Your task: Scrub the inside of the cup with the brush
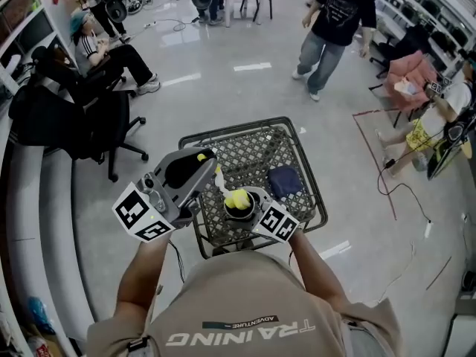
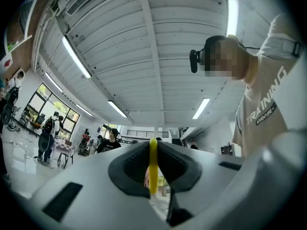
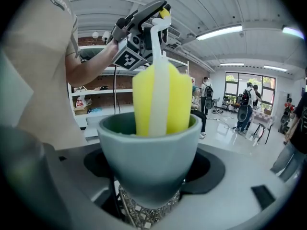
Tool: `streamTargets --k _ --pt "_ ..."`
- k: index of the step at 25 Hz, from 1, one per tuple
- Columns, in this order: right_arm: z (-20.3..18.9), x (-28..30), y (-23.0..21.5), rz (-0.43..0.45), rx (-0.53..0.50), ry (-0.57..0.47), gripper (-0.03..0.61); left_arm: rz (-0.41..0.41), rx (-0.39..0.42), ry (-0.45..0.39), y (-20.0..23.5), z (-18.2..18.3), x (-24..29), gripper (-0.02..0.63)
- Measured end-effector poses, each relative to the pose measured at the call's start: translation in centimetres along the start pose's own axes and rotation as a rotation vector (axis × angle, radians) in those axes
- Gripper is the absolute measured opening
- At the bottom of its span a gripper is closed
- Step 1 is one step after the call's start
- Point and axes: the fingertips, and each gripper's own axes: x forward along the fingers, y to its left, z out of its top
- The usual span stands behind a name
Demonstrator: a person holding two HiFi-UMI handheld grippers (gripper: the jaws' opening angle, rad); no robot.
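Yellow brush, lower end out of sight inside grey-green cup.

The head view looks steeply down over the person's shoulders onto the black wire-mesh bench at centre frame. The left gripper view, close behind the left tongs, tilts up toward the white ribbed ceiling. The right gripper view looks level, close on the grey-green rounded cup at lower centre. All three share the white-handled yellow sponge brush.
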Motion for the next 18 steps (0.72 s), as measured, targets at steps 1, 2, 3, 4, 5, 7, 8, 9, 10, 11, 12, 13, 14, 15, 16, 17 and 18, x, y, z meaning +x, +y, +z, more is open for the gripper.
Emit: streamTargets --k 1,2,3,4,5,7,8,9,10,11,12,13,14,15,16,17,18 --pt "0.3 0.0 -0.1 -0.001 -0.004 -0.002 0.396 -0.008 -0.018 0.014 -0.2 -0.7 0.2 0.052" --pt "0.6 0.0 0.0 -0.001 -0.006 -0.007 0.396 -0.016 -0.039 0.027 -0.4 -1.5 0.2 0.052" --pt "1.0 0.1 0.1 0.002 -0.008 -0.011 0.396 -0.022 -0.058 0.039 -0.6 -2.2 0.2 0.051" --pt "1.3 0.2 0.3 0.007 -0.015 -0.015 0.396 -0.027 -0.073 0.048 -0.9 -2.9 0.2 0.052" --pt "1.6 0.3 0.5 0.013 -0.025 -0.017 0.396 -0.032 -0.082 0.055 -1.2 -3.5 0.3 0.052" --pt "2.2 0.6 1.0 0.028 -0.05 -0.016 0.396 -0.046 -0.087 0.063 -1.7 -4.6 0.4 0.052" --pt "2.4 0.8 1.3 0.037 -0.067 -0.007 0.396 -0.052 -0.085 0.065 -1.9 -4.9 0.5 0.052" --pt "2.4 1.0 1.6 0.045 -0.088 0.011 0.396 -0.053 -0.079 0.067 -2.1 -5.2 0.6 0.052" --pt "2.3 1.1 2.0 0.053 -0.107 0.03 0.396 -0.051 -0.07 0.072 -2.2 -5.4 0.7 0.052" --pt "2.3 1.2 2.3 0.062 -0.12 0.042 0.396 -0.045 -0.059 0.077 -2.2 -5.5 0.8 0.052" --pt "2.3 1.3 2.7 0.071 -0.124 0.045 0.396 -0.037 -0.049 0.082 -2.1 -5.6 0.9 0.051" --pt "2.2 1.4 3.1 0.077 -0.124 0.044 0.395 -0.027 -0.041 0.085 -2.0 -5.7 0.8 0.052" --pt "2.1 1.5 3.4 0.08 -0.126 0.042 0.395 -0.014 -0.036 0.086 -1.8 -5.8 0.7 0.051" --pt "2.0 1.5 3.8 0.081 -0.134 0.043 0.395 -0.001 -0.036 0.086 -1.6 -5.9 0.5 0.052" --pt "2.0 1.5 4.0 0.08 -0.147 0.044 0.394 0.01 -0.041 0.083 -1.3 -5.8 0.3 0.052" --pt "1.9 1.5 4.1 0.078 -0.161 0.045 0.395 0.02 -0.045 0.079 -1.0 -5.8 0.1 0.052" --pt "1.9 1.6 3.9 0.072 -0.175 0.046 0.394 0.024 -0.045 0.074 -0.7 -5.6 0.0 0.052"
